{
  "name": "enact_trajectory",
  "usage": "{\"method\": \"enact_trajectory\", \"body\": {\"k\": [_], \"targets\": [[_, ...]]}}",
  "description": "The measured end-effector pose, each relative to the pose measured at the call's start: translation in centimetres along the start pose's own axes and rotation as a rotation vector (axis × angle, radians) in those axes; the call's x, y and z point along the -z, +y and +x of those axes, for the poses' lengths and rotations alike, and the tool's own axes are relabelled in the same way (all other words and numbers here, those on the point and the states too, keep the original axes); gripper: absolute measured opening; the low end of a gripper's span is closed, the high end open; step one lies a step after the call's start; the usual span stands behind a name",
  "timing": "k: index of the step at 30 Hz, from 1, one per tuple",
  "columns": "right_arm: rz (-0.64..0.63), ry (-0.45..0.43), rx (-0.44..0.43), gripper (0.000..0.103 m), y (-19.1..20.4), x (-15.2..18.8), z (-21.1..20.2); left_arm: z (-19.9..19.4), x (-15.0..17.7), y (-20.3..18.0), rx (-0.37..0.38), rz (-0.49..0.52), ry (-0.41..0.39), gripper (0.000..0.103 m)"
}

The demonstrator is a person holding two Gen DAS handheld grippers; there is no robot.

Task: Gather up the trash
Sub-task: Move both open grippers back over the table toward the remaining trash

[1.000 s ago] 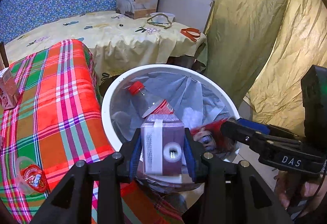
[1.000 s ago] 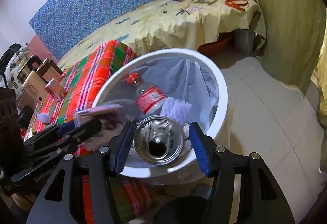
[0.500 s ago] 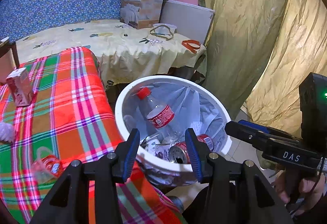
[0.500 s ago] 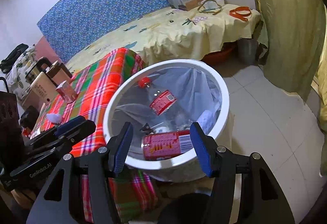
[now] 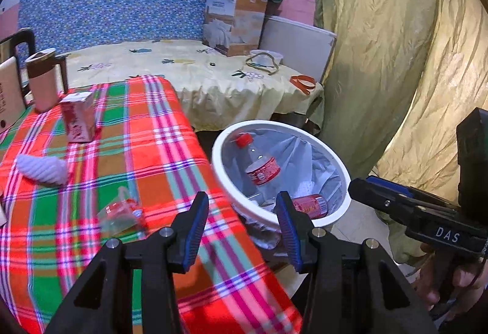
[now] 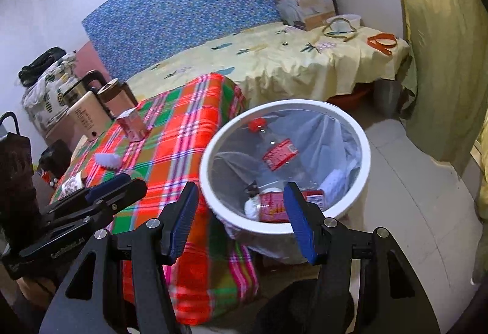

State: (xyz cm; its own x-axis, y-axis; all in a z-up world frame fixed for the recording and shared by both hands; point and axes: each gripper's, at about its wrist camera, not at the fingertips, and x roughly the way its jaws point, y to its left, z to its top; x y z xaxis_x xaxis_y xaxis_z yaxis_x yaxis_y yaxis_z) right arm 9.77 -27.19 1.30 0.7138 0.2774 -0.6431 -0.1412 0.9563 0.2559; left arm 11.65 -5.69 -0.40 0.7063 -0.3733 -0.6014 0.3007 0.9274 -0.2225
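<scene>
Clear plastic bottle [image 5: 259, 169] is lying in the white lined bin [image 5: 335, 157], red cap toward 11 o'clock. Left gripper [image 5: 242, 221] and right gripper [image 6: 241, 212] are gaping, holding nothing.

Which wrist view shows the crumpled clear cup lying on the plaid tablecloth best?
The left wrist view: the crumpled clear cup lies unobstructed on the plaid tablecloth, just ahead of the open left gripper. In the right wrist view it is not discernible; the left gripper's body covers that part of the cloth.
</scene>
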Motion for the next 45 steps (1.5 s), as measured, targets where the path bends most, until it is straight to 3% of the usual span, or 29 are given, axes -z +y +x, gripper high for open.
{"method": "enact_trajectory", "body": {"k": [28,45], "targets": [[-0.129,0.069,-0.082,0.059,5.8,1.5,1.6,-4.3,2.8,5.9,-0.099,-0.109,-0.033,0.048],[-0.226,0.171,-0.181,0.060,11.0,2.0,6.3,-6.0,4.8,12.4,-0.237,-0.201,-0.030,0.048]]}}
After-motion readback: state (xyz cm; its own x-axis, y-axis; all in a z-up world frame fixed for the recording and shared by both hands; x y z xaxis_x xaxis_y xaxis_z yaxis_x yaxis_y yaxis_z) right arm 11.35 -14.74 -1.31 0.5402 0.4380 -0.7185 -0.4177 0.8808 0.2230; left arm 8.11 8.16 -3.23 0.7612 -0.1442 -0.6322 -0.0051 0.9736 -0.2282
